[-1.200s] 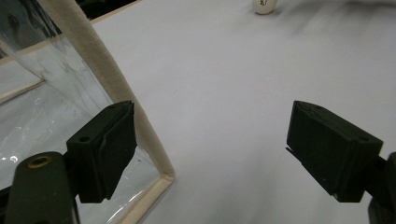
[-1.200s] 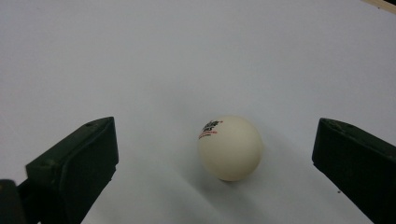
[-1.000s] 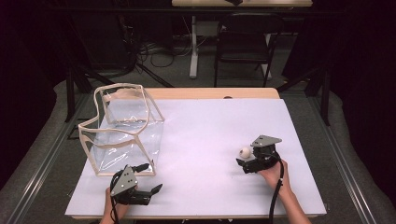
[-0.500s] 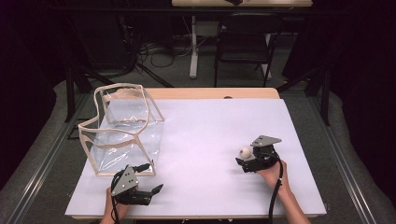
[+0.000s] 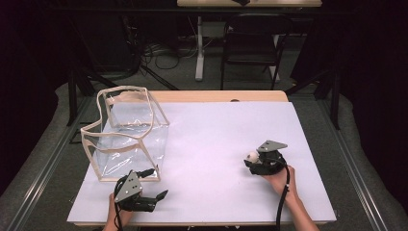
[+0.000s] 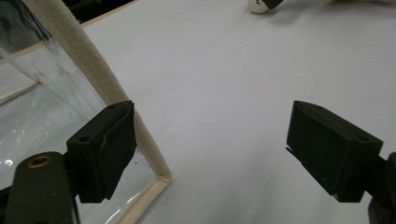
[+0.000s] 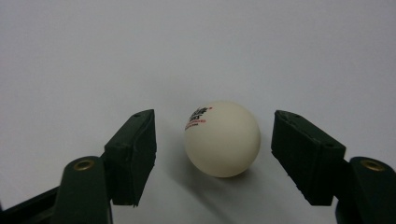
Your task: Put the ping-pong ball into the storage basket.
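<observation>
A white ping-pong ball [image 7: 222, 139] with red and black print rests on the white table top [image 5: 216, 130]. My right gripper [image 7: 215, 135] is low at the right side of the table, and its jaws have just been closing around the ball [image 5: 251, 156]. A gap still shows on each side, so the pads do not touch it. My left gripper [image 6: 210, 140] is open at the near left with nothing between its jaws. It sits by the front corner of a clear plastic bag with beige trim [image 5: 130, 139]. In the left gripper view the bag's edge [image 6: 93, 70] runs past the left jaw.
The bag stands upright on the left part of the table. Behind the table's far edge are a dark chair [image 5: 252, 43], a table leg [image 5: 198, 48] and cables on the floor. The table's front edge lies close below both hands.
Both hands stay where they were. The ball and the bag have not moved. From above, the right gripper's jaws look slightly narrower around the ball.
</observation>
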`<state>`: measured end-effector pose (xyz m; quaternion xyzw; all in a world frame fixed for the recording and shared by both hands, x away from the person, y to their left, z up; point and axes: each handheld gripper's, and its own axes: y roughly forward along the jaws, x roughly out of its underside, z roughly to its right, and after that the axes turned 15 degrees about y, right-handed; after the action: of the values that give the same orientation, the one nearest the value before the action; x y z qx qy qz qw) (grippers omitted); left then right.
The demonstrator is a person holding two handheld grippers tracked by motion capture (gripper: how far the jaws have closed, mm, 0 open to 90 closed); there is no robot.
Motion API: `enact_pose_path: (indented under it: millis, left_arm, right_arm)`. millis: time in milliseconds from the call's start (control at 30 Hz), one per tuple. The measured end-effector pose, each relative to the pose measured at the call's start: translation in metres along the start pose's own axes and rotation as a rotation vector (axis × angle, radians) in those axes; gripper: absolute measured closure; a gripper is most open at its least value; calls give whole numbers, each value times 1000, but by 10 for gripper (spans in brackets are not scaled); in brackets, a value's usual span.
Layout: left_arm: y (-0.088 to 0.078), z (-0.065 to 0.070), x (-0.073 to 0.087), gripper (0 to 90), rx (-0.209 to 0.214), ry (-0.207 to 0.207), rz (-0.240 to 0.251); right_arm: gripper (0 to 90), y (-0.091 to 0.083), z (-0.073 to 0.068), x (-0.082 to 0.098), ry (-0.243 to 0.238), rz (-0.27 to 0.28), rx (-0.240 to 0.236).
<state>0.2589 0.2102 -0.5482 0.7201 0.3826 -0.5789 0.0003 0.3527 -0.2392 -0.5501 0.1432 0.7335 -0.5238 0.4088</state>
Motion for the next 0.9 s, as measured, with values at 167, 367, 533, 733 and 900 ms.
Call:
enact_pose_path:
  millis: [167,367,533,733,900]
  left_arm:
    - [0,0,0,162,0,1,-1]
    - [0,0,0,162,1,2,0]
    - [0,0,0,162,1,5,0]
    - [0,0,0,162,2,5,1]
    - [-1,0,0,162,2,6,0]
  right_arm:
    - [374,2,0,1,-9,-7,15]
    - [419,4,-1,3,-15,-22,28]
    - [468,4,-2,3,-23,-20,38]
    - [500,4,-2,4,-25,-18,39]
    - [502,3,-2,3,-34,-11,43]
